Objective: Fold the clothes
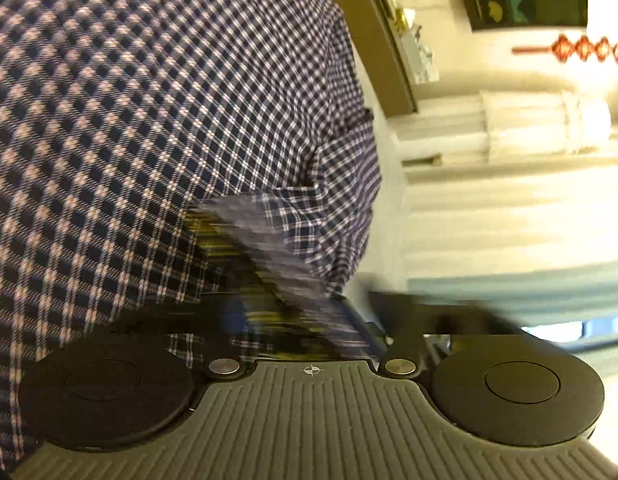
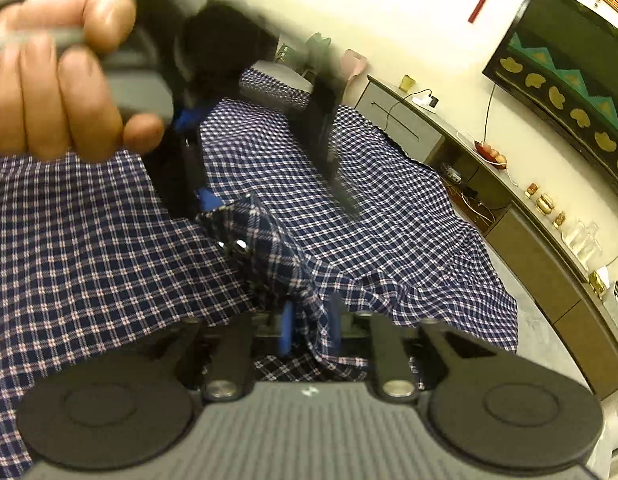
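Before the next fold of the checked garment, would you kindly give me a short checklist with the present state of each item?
1. Right hand-held gripper has cloth between its blue pads: ok, a bunched fold of the navy-and-white checked fabric garment sits between them.
2. Left hand-held gripper grips the same fold: cannot tell, its tips are blurred, though it meets the raised ridge.
3. Person's hand firmly on the left handle: ok.
4. Garment spread flat: not ok, a ridge and wrinkles rise near the grippers.
5. Garment clear of the long grey sideboard: ok, floor shows between them.
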The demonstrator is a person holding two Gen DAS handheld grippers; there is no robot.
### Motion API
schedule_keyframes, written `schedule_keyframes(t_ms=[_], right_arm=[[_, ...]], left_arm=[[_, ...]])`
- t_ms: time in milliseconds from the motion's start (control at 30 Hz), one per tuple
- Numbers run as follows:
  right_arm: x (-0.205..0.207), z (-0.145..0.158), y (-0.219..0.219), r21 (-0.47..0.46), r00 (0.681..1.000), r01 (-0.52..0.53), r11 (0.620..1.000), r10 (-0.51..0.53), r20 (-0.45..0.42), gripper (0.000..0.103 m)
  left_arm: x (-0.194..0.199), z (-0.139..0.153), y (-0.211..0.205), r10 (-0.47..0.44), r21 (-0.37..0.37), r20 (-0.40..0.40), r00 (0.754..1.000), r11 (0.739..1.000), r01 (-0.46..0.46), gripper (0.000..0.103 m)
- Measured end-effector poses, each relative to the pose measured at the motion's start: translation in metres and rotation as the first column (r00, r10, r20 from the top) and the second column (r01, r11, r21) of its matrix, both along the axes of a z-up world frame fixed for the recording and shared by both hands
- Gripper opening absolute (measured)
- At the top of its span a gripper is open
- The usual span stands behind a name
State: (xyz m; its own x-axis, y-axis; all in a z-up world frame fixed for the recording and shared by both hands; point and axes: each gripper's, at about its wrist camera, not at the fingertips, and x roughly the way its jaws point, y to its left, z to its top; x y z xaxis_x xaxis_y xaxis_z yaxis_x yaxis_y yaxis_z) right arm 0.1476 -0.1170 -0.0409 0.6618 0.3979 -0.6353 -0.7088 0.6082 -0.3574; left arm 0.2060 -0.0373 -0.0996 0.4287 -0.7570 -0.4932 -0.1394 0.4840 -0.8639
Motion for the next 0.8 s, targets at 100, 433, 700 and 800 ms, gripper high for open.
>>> schedule_keyframes(t_ms=[100,433,700,800], right_arm=[[-0.005,0.013,-0.012,0.044,0.998,0.052,0.998,-0.051,-0.032,0.055],[-0.066,0.053,-0.038,0.266,0.861,0.507,0.820,-0.468,-0.201,0.089],[-0.153,0.000,-0.042,0.311,0.607,0.791,0.527,-0.610,-0.509,0.097],[-0.160,-0.012,-0.036,0.264,0.563,0.822,0.504,-0.652,-0.508,0.072]], left_arm=[[0.012,0.042,0.001,-0.050,0.097,0.155,0.987,0.995,0.035,0.000],[0.082,0.248,0.126,0.033,0.410,0.563,0.826,0.856,-0.314,0.000],[0.146,0.237,0.125,-0.003,0.527,0.511,0.860,0.791,-0.310,0.000],[0.141,0.227,0.126,0.036,0.472,0.531,0.847,0.818,-0.330,0.000]])
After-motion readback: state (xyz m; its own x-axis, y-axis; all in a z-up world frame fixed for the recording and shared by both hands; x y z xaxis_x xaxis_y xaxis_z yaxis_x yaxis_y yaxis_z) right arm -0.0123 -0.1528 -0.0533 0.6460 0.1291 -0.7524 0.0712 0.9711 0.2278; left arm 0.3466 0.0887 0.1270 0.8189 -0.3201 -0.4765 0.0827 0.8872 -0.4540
